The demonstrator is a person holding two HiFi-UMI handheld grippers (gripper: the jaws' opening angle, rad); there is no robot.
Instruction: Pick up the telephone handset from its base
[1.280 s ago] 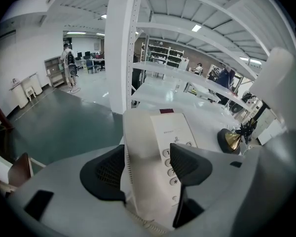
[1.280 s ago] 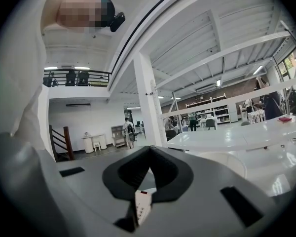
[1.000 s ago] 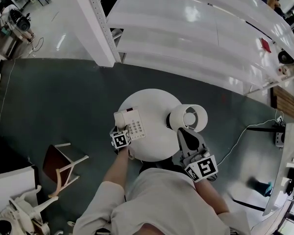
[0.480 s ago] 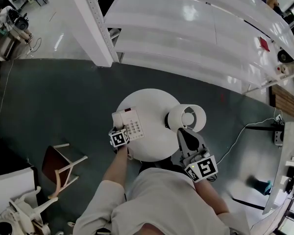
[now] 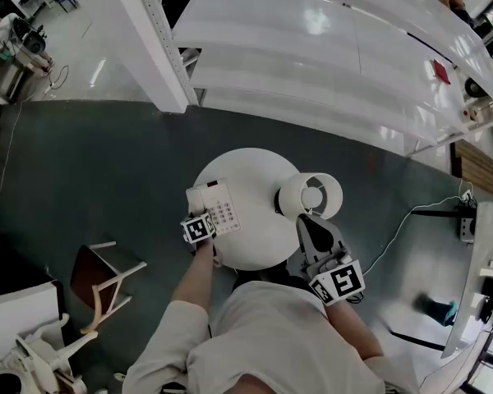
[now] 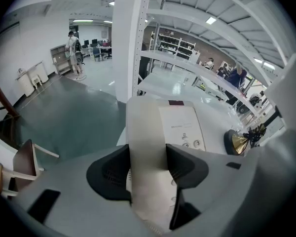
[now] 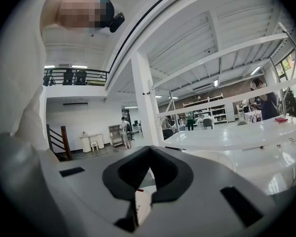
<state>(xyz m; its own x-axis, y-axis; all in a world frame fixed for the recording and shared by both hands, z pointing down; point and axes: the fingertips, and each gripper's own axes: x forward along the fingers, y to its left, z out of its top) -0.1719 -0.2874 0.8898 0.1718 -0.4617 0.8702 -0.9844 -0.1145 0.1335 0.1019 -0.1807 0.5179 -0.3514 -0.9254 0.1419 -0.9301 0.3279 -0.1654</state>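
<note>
Handset (image 6: 145, 132): lies in its cradle on the base, directly between the jaws of the left gripper (image 6: 148, 157), running lengthwise away from it.
Left gripper (image 5: 204, 214): tilted steeply down over the near end of the handset (image 5: 199, 200); its jaws are closing at mid width, and a dark pad looks to be touching each long side.
Base (image 5: 225, 209): keypad just right of the left gripper, on the round white worktop (image 5: 255, 167).
Right gripper (image 5: 307, 220): held about level at the worktop's edge, well to the right of the left gripper; its jaw tips meet (image 7: 149, 149), with no grip on anything that I can make out.
White round thing (image 5: 312, 197): just ahead of the right gripper.
</note>
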